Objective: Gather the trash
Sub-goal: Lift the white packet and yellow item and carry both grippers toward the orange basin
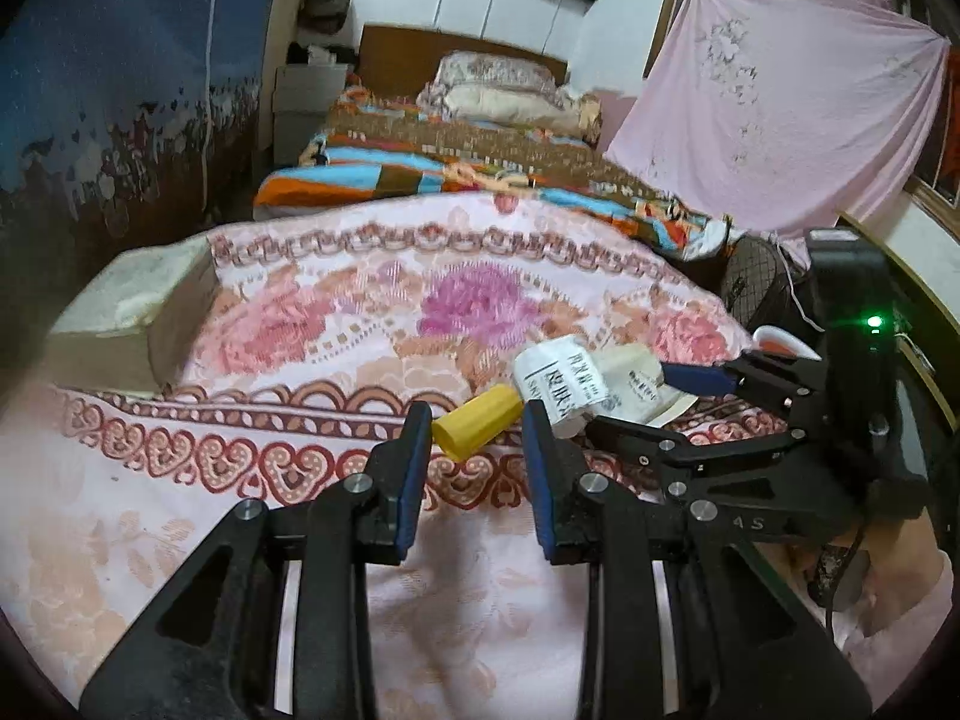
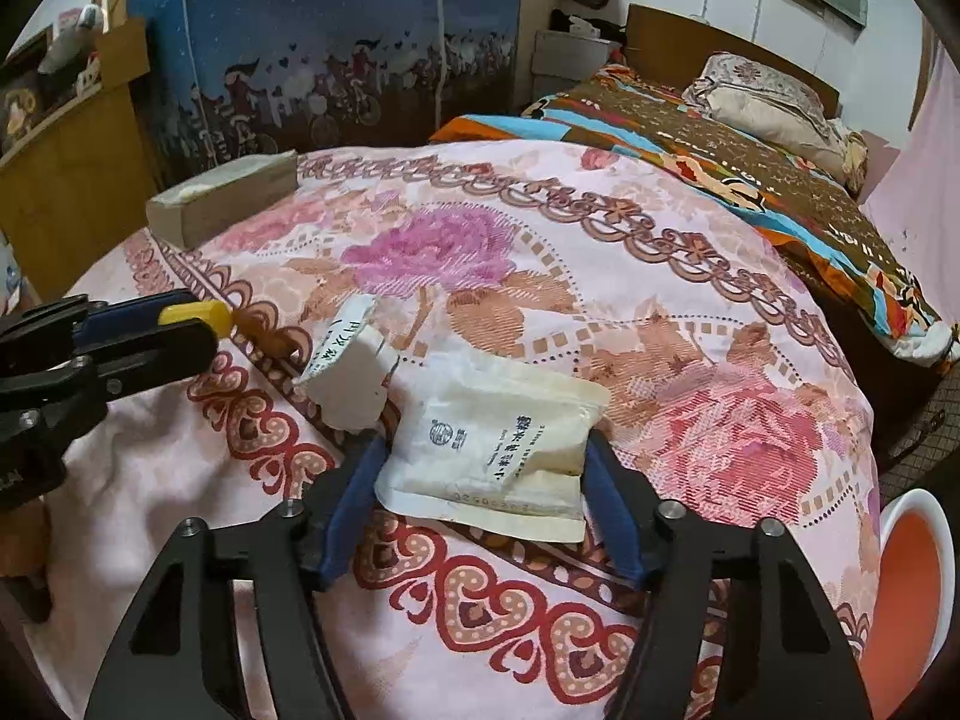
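A yellow plastic tube [image 1: 478, 422] lies on the flowered cloth between the tips of my left gripper [image 1: 477, 429], whose jaws stand open on either side of it. It also shows in the right wrist view [image 2: 198, 316]. Beside it lies a crumpled white printed paper [image 1: 564, 384], also seen in the right wrist view [image 2: 348, 378]. A cream sachet with printed text [image 2: 498, 450] lies flat between the open jaws of my right gripper [image 2: 480, 450]; whether the pads touch it I cannot tell.
A grey-brown block [image 1: 129, 324] sits at the table's far left. A white bowl with an orange inside [image 2: 912, 564] stands at the right edge. Beyond the table is a bed with a colourful blanket [image 1: 456, 162]; a pink sheet [image 1: 780, 102] hangs at right.
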Demonstrator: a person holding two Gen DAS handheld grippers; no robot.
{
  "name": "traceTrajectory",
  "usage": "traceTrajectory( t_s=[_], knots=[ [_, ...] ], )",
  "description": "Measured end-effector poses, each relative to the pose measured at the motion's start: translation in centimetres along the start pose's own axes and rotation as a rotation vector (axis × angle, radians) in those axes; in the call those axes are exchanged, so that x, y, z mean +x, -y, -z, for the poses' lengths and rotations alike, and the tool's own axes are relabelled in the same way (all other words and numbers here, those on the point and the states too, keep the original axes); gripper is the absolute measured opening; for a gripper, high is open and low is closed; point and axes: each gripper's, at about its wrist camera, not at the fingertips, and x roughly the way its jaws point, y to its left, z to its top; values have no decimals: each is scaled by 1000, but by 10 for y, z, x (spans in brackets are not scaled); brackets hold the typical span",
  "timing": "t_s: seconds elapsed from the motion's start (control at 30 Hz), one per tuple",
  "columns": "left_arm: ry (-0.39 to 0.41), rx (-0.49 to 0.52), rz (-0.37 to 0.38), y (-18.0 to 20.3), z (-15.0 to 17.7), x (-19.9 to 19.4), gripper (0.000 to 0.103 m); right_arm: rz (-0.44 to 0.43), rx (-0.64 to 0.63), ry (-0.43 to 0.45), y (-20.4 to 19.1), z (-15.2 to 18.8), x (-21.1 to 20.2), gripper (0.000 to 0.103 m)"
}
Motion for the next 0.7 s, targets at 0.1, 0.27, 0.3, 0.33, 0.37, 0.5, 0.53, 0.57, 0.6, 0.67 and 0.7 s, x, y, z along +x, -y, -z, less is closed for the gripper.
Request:
traceTrajectory(
  t_s=[0.1,0.27,0.3,0.33,0.37,0.5,0.53,0.57,0.6,0.67,0.7],
  knots=[
    [59,7,-11,2,0,-12,15,6,19,30,4,1,-7,61],
    [111,38,-35,10,0,-22,15,21,54,138,12,4,-29,61],
    [116,51,-41,12,-1,-23,15,25,62,172,13,5,-36,61],
    [125,67,-47,16,-1,-24,15,28,70,216,15,7,-44,61],
    [137,76,-49,19,-2,-26,15,31,76,251,16,8,-51,61],
    [217,108,-49,34,-6,-38,15,48,114,440,23,20,-87,61],
    [237,116,-51,38,-7,-40,15,52,123,478,24,22,-94,61],
    [259,124,-53,43,-9,-43,15,54,136,516,27,24,-100,61],
    [277,131,-52,47,-10,-44,15,52,153,564,30,28,-108,61],
    [314,144,-42,56,-13,-47,15,52,176,629,35,32,-119,61],
    [331,150,-37,60,-14,-49,15,57,186,672,37,34,-126,61]
  ],
)
